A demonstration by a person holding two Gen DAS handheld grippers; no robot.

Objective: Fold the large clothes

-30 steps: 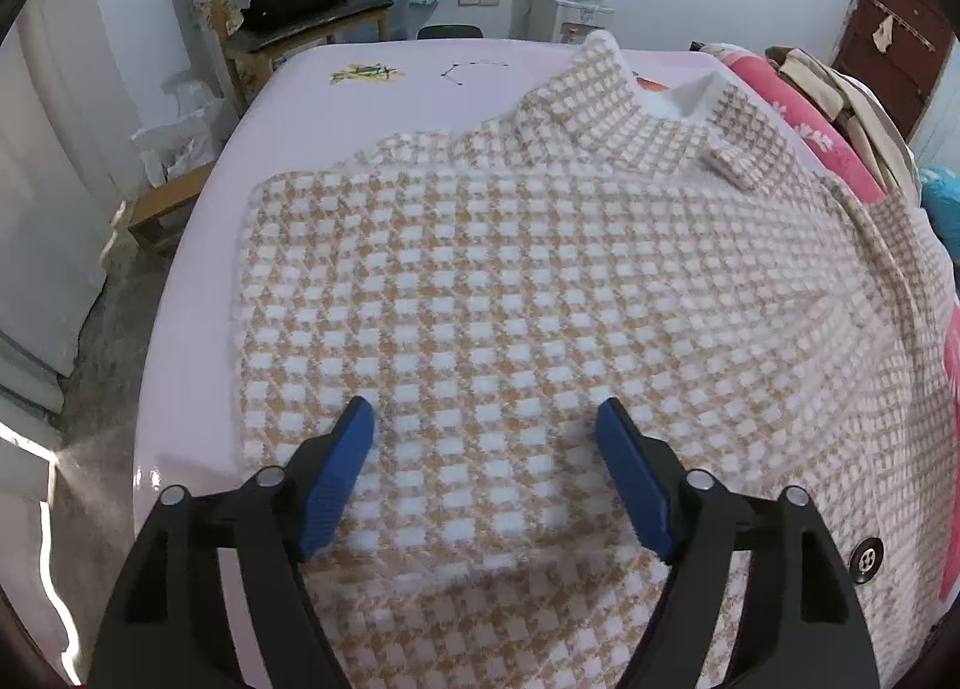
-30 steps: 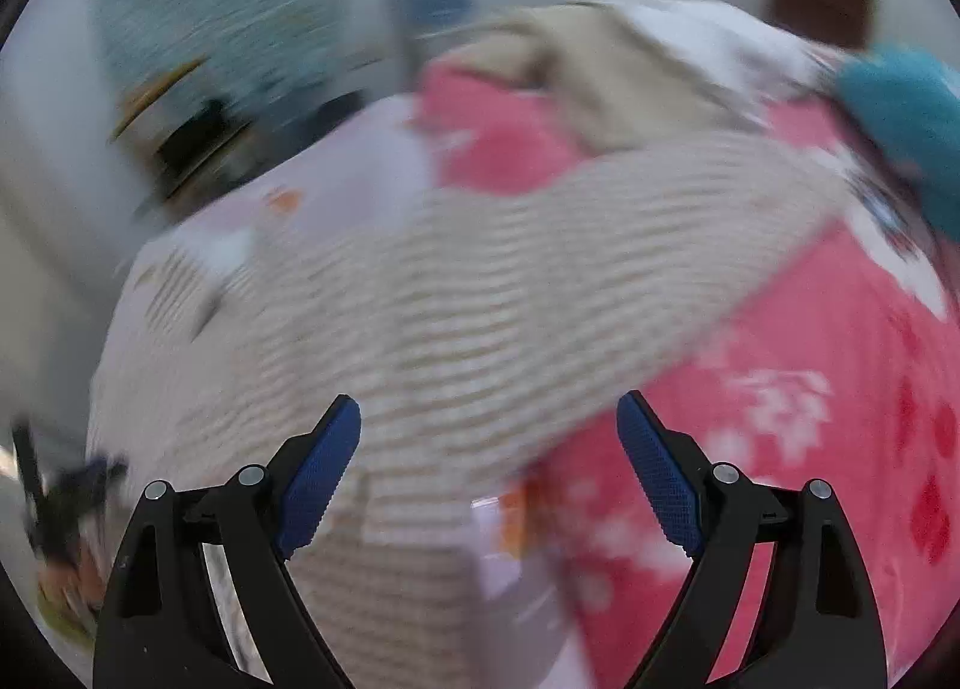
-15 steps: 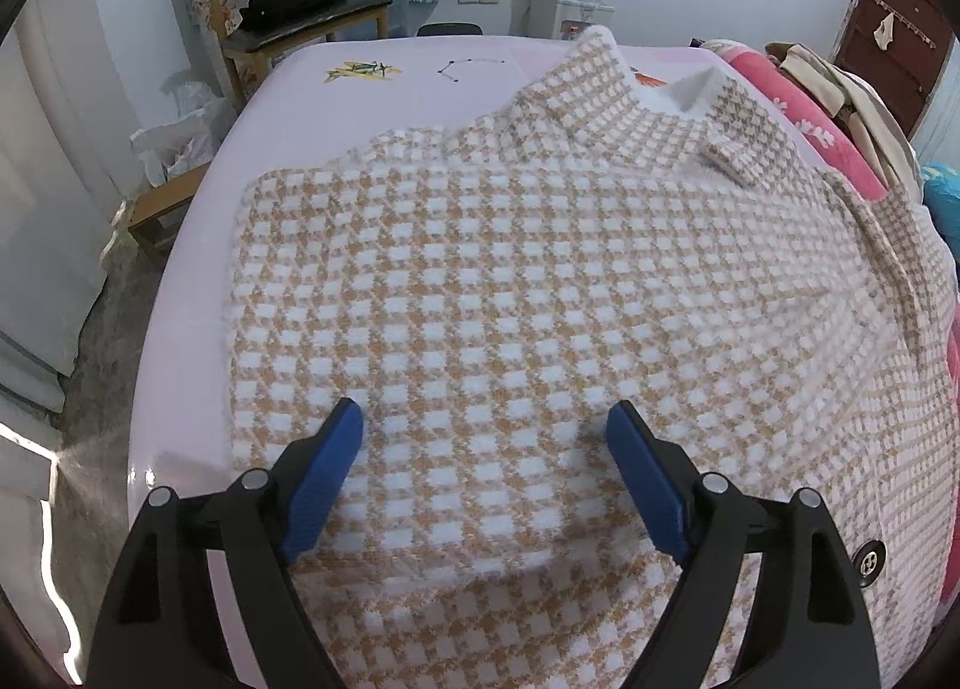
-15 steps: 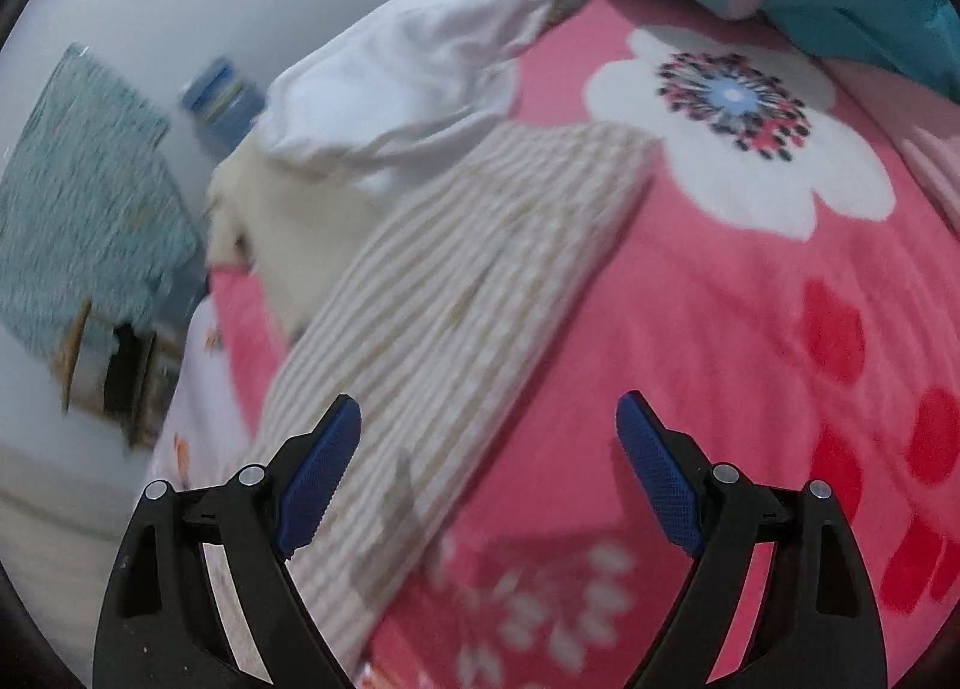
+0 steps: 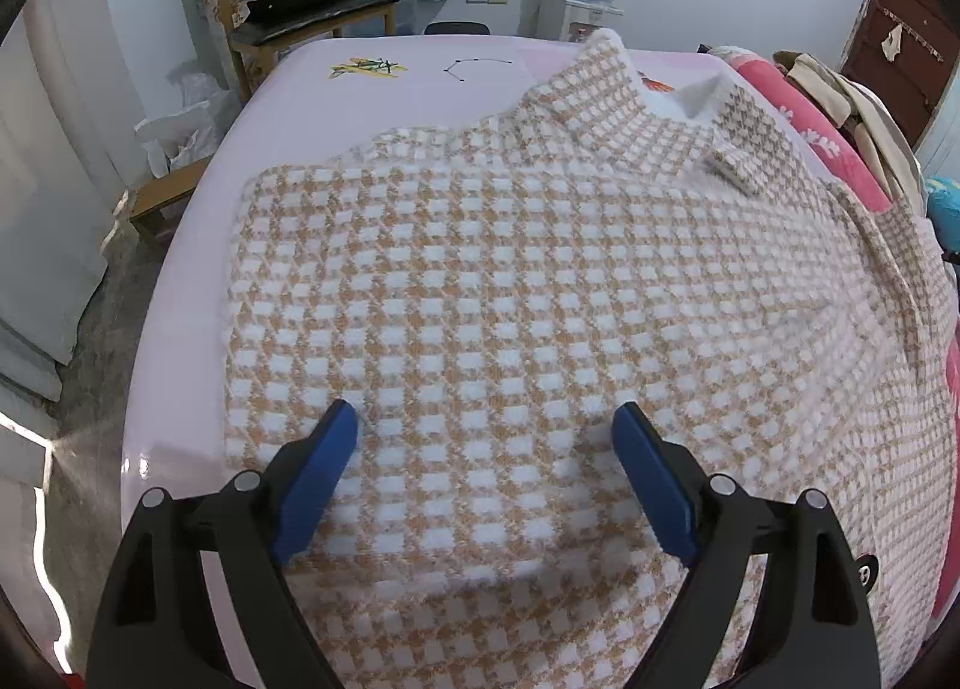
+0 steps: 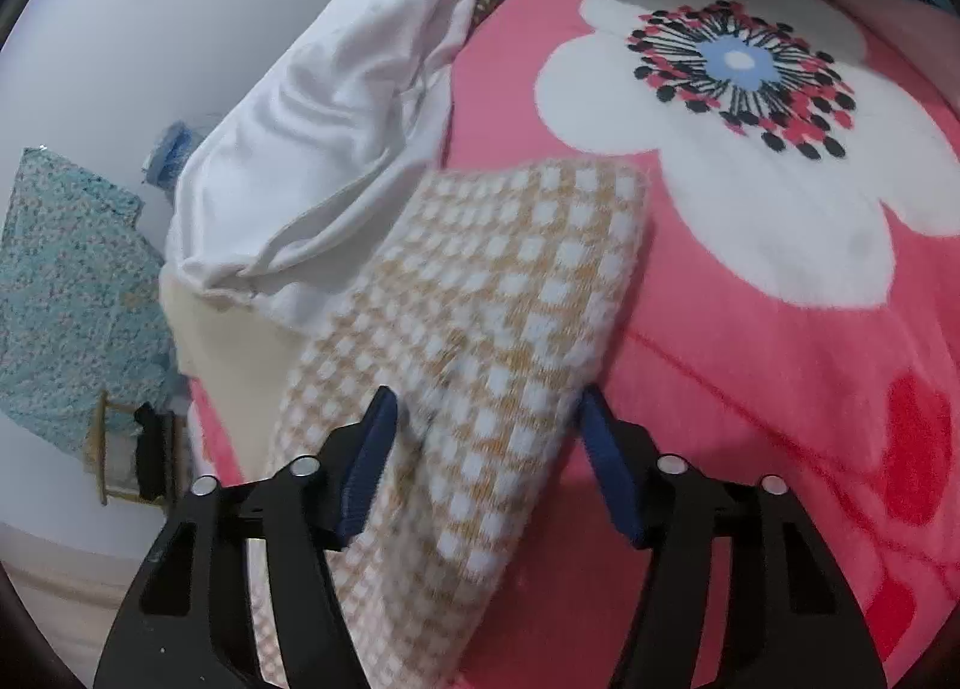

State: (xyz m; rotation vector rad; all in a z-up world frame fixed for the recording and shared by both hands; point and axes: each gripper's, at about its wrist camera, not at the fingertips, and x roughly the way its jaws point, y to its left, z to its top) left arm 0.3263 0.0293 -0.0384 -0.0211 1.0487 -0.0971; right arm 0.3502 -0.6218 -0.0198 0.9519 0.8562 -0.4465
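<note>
Houndstooth wool in tan and white covers most of the bed (image 5: 180, 365): the coat (image 5: 510, 281) lies spread flat on the pale sheet, collar toward the far end and hem toward the camera. At its left, the left gripper (image 5: 485, 428) hangs over the near part of the body panel, pointing steeply down. Its jaws stand wide apart and have just been opening further; fabric lies beneath them but the pads clamp nothing.

Farther right, the coat's sleeve (image 6: 480, 329) runs off the body and out over the pink flowered blanket (image 6: 780, 329), its cuff end lying next to a heap of white cloth (image 6: 324, 149). The sleeve's long axis runs nearly straight away from the right gripper (image 6: 486, 419), which straddles it some way short of the cuff. Those jaws have just been closing, with the sleeve between them; the pads sit close beside its two edges, though no firm pinch is visible yet.

Judging by this, the right hand is the nearer one to the sleeve and would carry it leftward, back across the body.
</note>
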